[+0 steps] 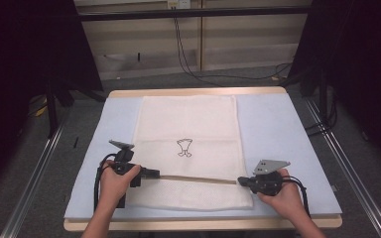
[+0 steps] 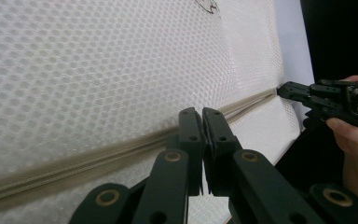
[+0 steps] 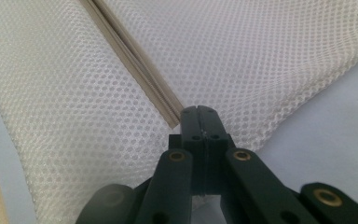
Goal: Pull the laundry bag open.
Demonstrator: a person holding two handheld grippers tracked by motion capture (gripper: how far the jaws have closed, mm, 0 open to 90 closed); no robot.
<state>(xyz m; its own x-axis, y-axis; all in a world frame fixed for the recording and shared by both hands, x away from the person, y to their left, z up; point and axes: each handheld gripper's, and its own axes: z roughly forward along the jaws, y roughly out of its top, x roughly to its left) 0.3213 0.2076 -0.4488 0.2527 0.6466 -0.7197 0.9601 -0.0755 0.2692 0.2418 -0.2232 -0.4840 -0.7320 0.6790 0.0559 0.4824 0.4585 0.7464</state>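
So the white mesh laundry bag (image 1: 188,144) lies flat on the blue-covered table (image 1: 278,129), its zipper (image 1: 193,177) running side to side between both tools. The right gripper (image 1: 241,181) is clamped at the zipper's right end, the left gripper (image 1: 154,173) pinched shut near its left end. Looks like any pull has to follow that zipper line.

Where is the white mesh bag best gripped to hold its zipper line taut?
Grip the mesh bag at the two ends of its zipper band, each gripper coming in level from its own side edge. The band is the stiffest, straightest part; the left gripper and right gripper sit shut there.
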